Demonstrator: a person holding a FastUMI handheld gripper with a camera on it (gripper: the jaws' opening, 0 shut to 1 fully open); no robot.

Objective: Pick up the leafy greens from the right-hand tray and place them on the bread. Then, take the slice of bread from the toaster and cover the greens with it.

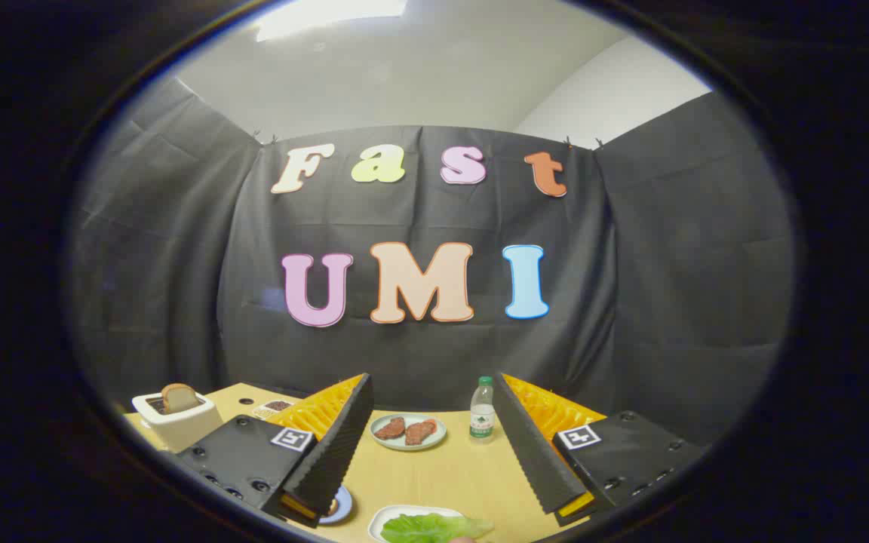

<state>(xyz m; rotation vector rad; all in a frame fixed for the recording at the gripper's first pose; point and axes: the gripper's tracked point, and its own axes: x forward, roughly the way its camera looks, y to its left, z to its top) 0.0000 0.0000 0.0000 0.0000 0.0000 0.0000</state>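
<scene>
Fingers of the gripper (431,445) stand spread wide in the gripper view, one on the left and one on the right, with bare table (442,475) between them. They hold nothing and touch nothing; both hang above the tabletop, tilted so the view looks level across the table toward the booth's dark cloth wall (419,347). The hand that carries the gripper cannot be made out.

Nearest, just below the gap between the fingers and slightly toward the right one, the leafy greens (434,526) lie on a white tray (385,515), only the far part of both being in view. A small rounded tip of something pale sits at the near edge of the greens, too little of it showing to name. Close to the left finger's near end, a small blue-rimmed dish (339,504) peeks out, mostly hidden by that finger, so its contents cannot be told.

Farther off, between the fingers, a pale plate (408,442) carries two reddish-brown slices of meat (404,430) side by side. Just right of that plate, near the right finger's far end, a clear water bottle (482,411) with a green cap stands upright.

On the far left, beyond the left finger, a white toaster (176,422) sits on the table with a slice of bread (178,397) standing up out of its slot. Between toaster and left finger lies a small flat card (272,408), its pattern too small to read.
</scene>
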